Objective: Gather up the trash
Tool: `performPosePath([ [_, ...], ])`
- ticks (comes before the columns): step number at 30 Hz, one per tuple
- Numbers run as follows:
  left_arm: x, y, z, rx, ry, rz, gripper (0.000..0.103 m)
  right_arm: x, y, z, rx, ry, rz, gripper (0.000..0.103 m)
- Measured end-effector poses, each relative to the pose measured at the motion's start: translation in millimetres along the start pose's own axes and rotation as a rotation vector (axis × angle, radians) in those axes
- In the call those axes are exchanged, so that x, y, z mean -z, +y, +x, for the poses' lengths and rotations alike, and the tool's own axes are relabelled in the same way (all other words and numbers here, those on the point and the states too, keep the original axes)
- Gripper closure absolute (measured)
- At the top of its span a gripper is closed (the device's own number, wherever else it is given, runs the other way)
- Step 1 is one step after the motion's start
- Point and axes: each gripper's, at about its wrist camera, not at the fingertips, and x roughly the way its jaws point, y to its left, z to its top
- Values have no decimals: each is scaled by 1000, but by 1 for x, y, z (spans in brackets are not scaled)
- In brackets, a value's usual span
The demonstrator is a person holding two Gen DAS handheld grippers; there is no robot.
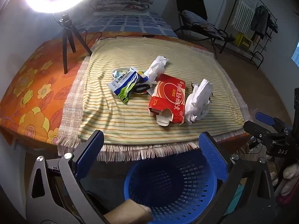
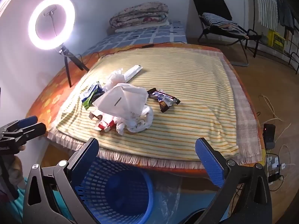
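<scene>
Below the blanket's [image 1: 130, 123] fringed edge sits your basket [image 1: 168, 192]; both your left gripper [image 1: 151, 145] and right gripper [image 2: 147, 155] hover over it, jaws apart and empty. Beyond them, box [image 1: 168, 99], tissues [image 1: 198, 100] and wrapper [image 2: 164, 99] clutter the blanket.

The red box [image 1: 169, 98] carries "20" in white near its 7 o'clock corner, its large characters too warped to read; "DAS" stands on the right gripper [image 1: 269, 128] at 3 o'clock; the candy wrapper's [image 2: 164, 99] lettering is illegible.

Trash pile [image 2: 123, 106] crowds the surface's [image 2: 196, 97] left half; its right half lies bare, ring light [image 1: 65, 43] guarding the far-left corner
</scene>
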Motion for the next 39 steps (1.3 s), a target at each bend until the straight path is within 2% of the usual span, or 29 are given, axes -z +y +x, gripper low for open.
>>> performPosePath([
  [3, 1, 4, -3, 18, 4, -8, 0, -3, -2, -1, 11, -14, -6, 1],
  [7, 5, 5, 8, -7, 37, -6, 0, 2, 11, 11, 60, 4, -64, 1],
  [10, 2, 4, 19, -14, 52, -11, 0, 0, 11, 11, 46, 9, -63, 1],
  [39, 6, 7, 12, -26, 34, -9, 0, 1, 24, 8, 40, -7, -110, 1],
])
